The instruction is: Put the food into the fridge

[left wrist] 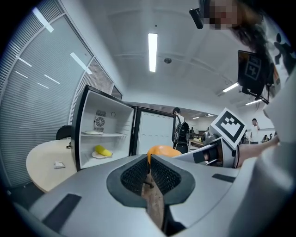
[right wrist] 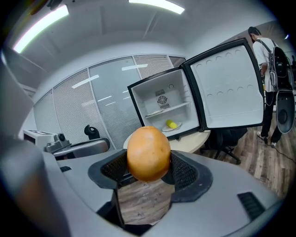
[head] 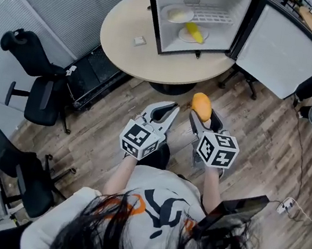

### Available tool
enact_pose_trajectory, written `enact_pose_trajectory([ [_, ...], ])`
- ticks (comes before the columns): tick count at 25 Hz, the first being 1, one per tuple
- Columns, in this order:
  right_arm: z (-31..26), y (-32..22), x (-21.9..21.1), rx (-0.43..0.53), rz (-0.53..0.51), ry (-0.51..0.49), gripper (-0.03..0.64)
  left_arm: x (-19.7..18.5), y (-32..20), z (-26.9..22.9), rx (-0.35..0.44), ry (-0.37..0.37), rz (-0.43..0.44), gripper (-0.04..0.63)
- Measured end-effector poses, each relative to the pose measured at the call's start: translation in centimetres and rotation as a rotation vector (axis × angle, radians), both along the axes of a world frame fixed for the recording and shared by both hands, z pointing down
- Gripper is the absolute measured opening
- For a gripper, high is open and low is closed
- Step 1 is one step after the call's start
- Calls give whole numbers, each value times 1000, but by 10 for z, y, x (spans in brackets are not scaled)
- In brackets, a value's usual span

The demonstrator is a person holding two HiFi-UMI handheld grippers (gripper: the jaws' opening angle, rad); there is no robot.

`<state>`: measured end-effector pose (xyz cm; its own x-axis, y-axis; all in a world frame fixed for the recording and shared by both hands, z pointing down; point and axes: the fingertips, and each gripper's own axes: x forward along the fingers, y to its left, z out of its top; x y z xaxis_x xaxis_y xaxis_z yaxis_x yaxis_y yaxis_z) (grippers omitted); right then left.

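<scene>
Chairs: two black office chairs (head: 39, 92) stand on the wood floor at the far left, well apart from the way to the fridge.
Tabletop: a round pale tabletop (head: 121, 45) carries the fridge on its far right part. A small white item (head: 138, 41) lies to the left of the fridge.
Left claw: the left claw (head: 169, 110) has its jaws pressed together with nothing between them. It is held low in front of the person, just beside the right claw.
Fridge: the small fridge (head: 154, 15) faces the person with its inside in view. A pale plate (head: 179, 14) sits at the left of the wire shelf (head: 215, 15). Below, a second plate holds a yellow piece of food (head: 196, 33).
Fruit: a round orange fruit (head: 201, 105) is over the floor on the near side of the tabletop, not yet in the fridge.
Right claw: the right claw (head: 202, 121) is closed on the fruit, pinching its lower half so most of it stands above the tips.
Door: the fridge door (head: 280, 53) is swung wide to the right, out of the path.
Step in hand: likely carrying the fruit forward to the fridge.
Doing it well: hold the squeeze steady, since a round fruit gripped low could roll out. Go straight in through the opening and aim for the bare right part of the shelf or the floor beside the lower plate. Rest the fruit before parting the jaws, and hold the left claw back.
</scene>
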<state>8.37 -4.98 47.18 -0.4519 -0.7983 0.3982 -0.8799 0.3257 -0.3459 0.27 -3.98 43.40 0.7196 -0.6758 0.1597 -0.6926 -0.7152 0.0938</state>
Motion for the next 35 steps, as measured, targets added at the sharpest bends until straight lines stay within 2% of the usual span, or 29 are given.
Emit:
enact_pose_trajectory([
  [8,7,-69,-24,-34,-13,1,299,-28,-77,2,-16,-2,-13,12],
  [12,11,-98,-36,-47,-14,9,299,-44,-111,4,-27,22,-19,12],
  [20,16,-152,-56,-66,10,25,299,-61,-167,8,-34,39,18,12],
  [27,23,-188,-75,-77,30,38,299,-73,-200,12,-48,65,57,12],
  [35,30,-200,-77,-104,58,50,299,-80,-219,20,-72,86,73,12],
])
